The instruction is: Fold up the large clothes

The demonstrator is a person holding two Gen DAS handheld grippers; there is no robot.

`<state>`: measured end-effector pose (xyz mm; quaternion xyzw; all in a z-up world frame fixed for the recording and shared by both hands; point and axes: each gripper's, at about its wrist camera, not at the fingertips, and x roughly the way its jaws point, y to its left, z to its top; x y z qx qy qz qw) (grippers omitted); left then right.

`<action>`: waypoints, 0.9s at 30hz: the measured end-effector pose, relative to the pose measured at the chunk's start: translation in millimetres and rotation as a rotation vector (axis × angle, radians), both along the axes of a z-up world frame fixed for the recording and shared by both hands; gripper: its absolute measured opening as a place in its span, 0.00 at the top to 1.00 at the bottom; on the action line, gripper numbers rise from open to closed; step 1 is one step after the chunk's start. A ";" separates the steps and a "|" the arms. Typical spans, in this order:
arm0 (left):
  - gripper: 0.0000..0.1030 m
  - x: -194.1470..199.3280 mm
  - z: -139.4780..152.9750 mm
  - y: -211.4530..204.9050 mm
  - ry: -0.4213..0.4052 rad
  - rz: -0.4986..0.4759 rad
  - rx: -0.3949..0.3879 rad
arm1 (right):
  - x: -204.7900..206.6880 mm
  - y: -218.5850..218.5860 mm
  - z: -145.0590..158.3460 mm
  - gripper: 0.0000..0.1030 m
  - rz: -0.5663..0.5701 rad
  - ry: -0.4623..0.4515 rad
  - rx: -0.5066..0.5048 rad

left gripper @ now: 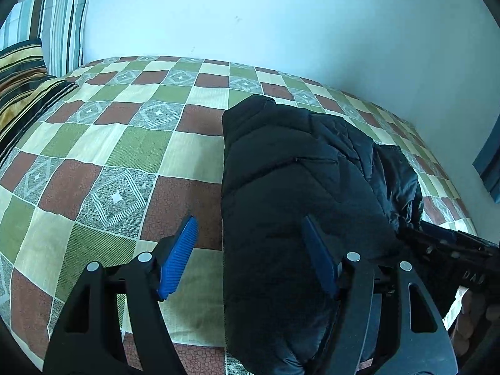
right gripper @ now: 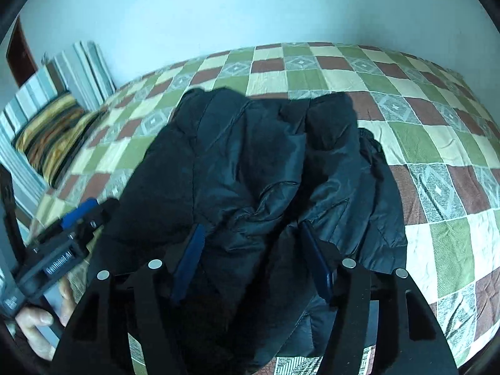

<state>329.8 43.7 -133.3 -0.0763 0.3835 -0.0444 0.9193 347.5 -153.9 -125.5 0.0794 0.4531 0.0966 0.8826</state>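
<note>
Black puffer jacket [right gripper: 265, 168] lying bunched on checkered bedspread [left gripper: 109, 143], partly folded. Left gripper [left gripper: 250, 256] hovering spread, straddling jacket edge; right gripper [right gripper: 253, 259] hovering spread over middle. Next, likely: gripping hem, folding over.

Your jacket [right gripper: 259, 168] lies on the bed [right gripper: 437, 143], pillows [left gripper: 28, 72] stacked at its far left, against the wall [left gripper: 250, 12]

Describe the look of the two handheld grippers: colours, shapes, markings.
Both are black, with angular slotted linkage arms and round silver pivot pins. Each carries two flat blue ribbed pads as jaws. The left gripper shows white lettering on its body, as does the right gripper; neither is legible.
</note>
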 end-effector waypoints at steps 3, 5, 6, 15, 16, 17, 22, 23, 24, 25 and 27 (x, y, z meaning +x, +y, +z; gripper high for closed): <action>0.33 0.0 0.4 -1.3 -0.002 -0.001 0.008 | -0.1 -4.1 8.0 0.40 -0.015 -0.034 0.020; 0.33 0.2 0.2 -1.6 -0.002 0.000 0.006 | 4.9 -2.6 8.2 0.40 -0.015 -0.031 0.018; 0.33 0.2 0.1 -1.1 -0.001 0.002 0.004 | 7.6 -2.6 7.7 0.40 -0.016 -0.028 0.018; 0.33 0.1 -1.3 -1.8 -0.004 -0.003 0.013 | 24.8 -1.7 -14.4 0.42 -0.028 0.041 0.031; 0.33 0.6 -1.8 -1.8 -0.004 -0.006 0.012 | 24.5 -1.2 -15.3 0.52 -0.018 0.047 0.041; 0.33 1.1 -2.0 -1.6 -0.004 -0.008 0.009 | 25.3 -1.0 -18.5 0.56 -0.004 0.072 0.073; 0.33 3.1 -2.9 -2.2 -0.003 -0.011 0.009 | 26.3 1.2 -25.6 0.65 0.011 0.104 0.100; 0.33 3.4 -3.0 -2.1 -0.002 -0.012 0.008 | 26.1 1.5 -26.1 0.65 0.012 0.105 0.100; 0.33 3.8 -3.1 -1.8 -0.001 -0.012 0.006 | 25.5 1.6 -26.3 0.67 0.012 0.104 0.100; 0.33 4.3 -3.5 -2.1 0.000 -0.011 0.005 | 25.2 0.9 -26.2 0.69 0.012 0.103 0.099; 0.33 4.3 -3.6 -2.4 0.000 -0.012 0.006 | 24.8 1.7 -26.0 0.71 0.016 0.102 0.091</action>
